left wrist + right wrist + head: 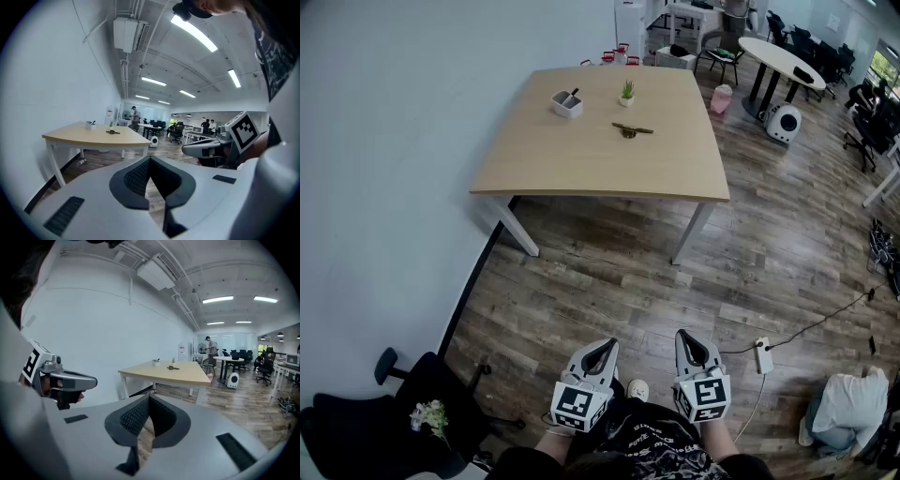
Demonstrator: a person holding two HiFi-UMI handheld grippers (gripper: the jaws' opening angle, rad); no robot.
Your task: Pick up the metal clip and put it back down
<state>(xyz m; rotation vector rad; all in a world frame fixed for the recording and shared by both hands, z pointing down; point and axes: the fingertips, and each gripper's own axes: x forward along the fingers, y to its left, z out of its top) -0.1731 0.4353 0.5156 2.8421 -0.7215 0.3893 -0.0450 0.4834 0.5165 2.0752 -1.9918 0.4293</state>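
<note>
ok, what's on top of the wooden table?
On the table: a white container holding something dark, a small potted plant and the metal clip. The container's walls hide its inside.

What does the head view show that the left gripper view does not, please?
Only the head view shows the black chair with flowers and the power strip. Only the left gripper view shows the ceiling lights and the people standing far off. Both show the table, the clip lying on it, the plant and the right claw.
</note>
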